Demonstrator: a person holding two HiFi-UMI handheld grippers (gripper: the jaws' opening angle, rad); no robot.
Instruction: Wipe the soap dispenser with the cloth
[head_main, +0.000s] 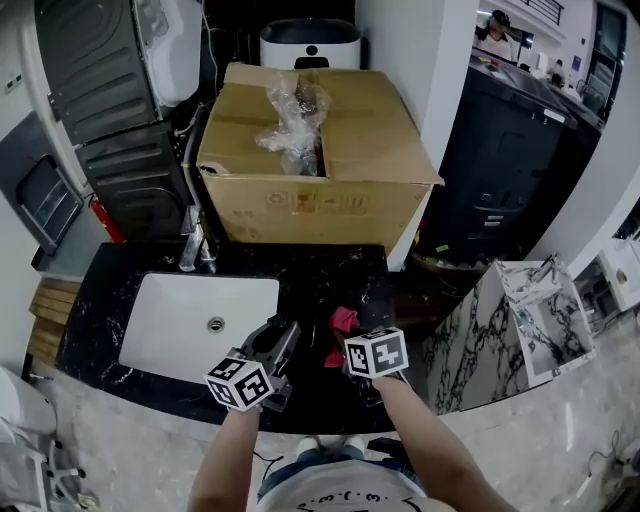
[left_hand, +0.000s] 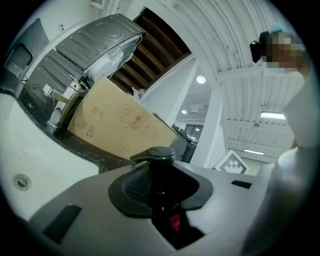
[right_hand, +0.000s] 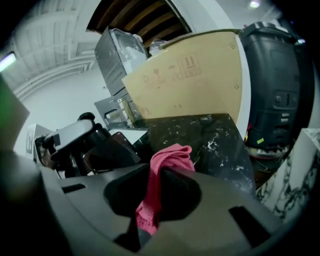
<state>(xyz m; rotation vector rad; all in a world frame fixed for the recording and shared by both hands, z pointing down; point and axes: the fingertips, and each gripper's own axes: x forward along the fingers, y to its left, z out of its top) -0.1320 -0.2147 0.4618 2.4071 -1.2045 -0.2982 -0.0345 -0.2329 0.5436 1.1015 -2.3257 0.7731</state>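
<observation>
The left claw is clenched on the dark soap dispenser, holding it level above the black marble desk, just right of the white sink. The right claw grasps the pink cloth close on the dispenser's right.

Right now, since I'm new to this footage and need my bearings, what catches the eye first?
A big cardboard box looms behind the white sink. Nearer the camera, a pink cloth is pinched in the right claw. Beside it is a dark dispenser, gripped in the left claw.
</observation>
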